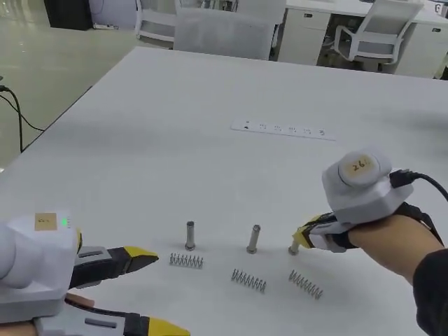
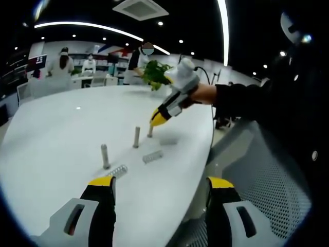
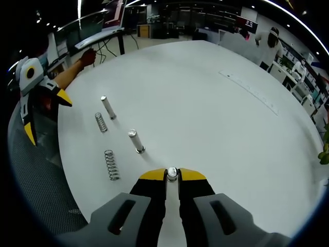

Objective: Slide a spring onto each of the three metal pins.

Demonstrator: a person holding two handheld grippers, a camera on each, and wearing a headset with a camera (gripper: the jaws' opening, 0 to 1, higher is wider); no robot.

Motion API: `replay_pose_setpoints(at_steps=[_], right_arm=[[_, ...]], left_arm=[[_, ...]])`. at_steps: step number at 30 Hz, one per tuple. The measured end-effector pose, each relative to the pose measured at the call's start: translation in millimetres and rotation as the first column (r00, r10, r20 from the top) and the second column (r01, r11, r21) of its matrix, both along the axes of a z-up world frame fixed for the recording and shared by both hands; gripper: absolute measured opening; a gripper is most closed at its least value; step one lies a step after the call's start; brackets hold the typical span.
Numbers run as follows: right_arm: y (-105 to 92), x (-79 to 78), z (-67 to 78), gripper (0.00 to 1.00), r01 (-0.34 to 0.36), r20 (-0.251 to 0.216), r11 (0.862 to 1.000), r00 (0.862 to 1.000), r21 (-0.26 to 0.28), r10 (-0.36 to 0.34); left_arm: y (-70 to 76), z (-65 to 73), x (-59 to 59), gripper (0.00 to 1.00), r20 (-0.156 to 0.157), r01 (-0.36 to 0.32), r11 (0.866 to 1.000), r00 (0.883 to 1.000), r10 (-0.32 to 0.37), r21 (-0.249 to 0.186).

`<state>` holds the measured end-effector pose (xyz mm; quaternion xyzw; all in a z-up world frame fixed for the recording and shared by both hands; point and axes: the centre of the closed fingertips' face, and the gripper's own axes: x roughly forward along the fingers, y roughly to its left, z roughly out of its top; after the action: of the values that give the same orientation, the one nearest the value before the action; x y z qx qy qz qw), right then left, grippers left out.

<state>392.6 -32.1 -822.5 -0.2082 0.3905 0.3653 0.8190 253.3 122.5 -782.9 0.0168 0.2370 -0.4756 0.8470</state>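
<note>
Right tongs (image 1: 299, 239): together, clamped on the upper end of the right pin (image 1: 294, 249). In the right gripper view the pin's round top shows between the yellow tips.
Right pin: upright, with its foot on the worktop (image 1: 210, 161). It is the end pin of the row, on the person's right.
Middle pin (image 1: 253, 239): upright and free, its shaft bare, between the other two pins.
Left pin (image 1: 190, 234): upright and free, its shaft bare, at the left end of the row.
Left spring (image 1: 185, 261): lying flat on the worktop just in front of the left pin, apart from it.
Middle spring (image 1: 248, 281): lying flat, on the near side of the middle pin, slanting a little.
Right spring (image 1: 306, 285): lying flat, on the near side of the right pin and below the right tongs in the head view, slanting.
Left tongs (image 1: 171, 294): apart and holding nothing, at the near left of the worktop. The upper yellow tip is near the left spring but not touching it. In the left gripper view the row of pins runs away between the tips.
Hand (image 1: 392, 241): it grips the right tongs from the right side, in a dark sleeve.
Socket strip (image 1: 283, 129): set flat in the worktop, well beyond the pins.
Chairs (image 1: 378, 28): beyond the far edge of the worktop.
</note>
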Motion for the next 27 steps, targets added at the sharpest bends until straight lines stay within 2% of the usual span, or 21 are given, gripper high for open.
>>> replay_pose_setpoints(at_steps=[7,19,24,27], right_arm=[[-2.7,0.0,-0.6,0.06,0.000,0.002,1.000,1.000,-0.007,0.000],[-1.9,1.1,-11.7,0.07,0.000,-0.016,1.000,1.000,-0.013,0.000],[-2.6,1.1,-13.2,0.05,0.015,-0.017,1.000,1.000,0.002,-0.015],[-8.1,0.1,-13.0,0.05,0.038,-0.035,0.999,0.999,-0.005,-0.038]], left_arm=[[-0.4,-0.4,-0.1,0.67,-0.001,0.001,1.000,1.000,-0.001,0.003],[-1.0,-0.5,-0.2,0.67,-0.002,0.003,1.000,1.000,-0.003,0.003],[-0.2,-0.7,0.2,0.67,-0.001,0.000,1.000,1.000,0.000,0.005],[-0.2,-1.0,-0.1,0.67,-0.002,0.001,1.000,1.000,-0.001,0.006]])
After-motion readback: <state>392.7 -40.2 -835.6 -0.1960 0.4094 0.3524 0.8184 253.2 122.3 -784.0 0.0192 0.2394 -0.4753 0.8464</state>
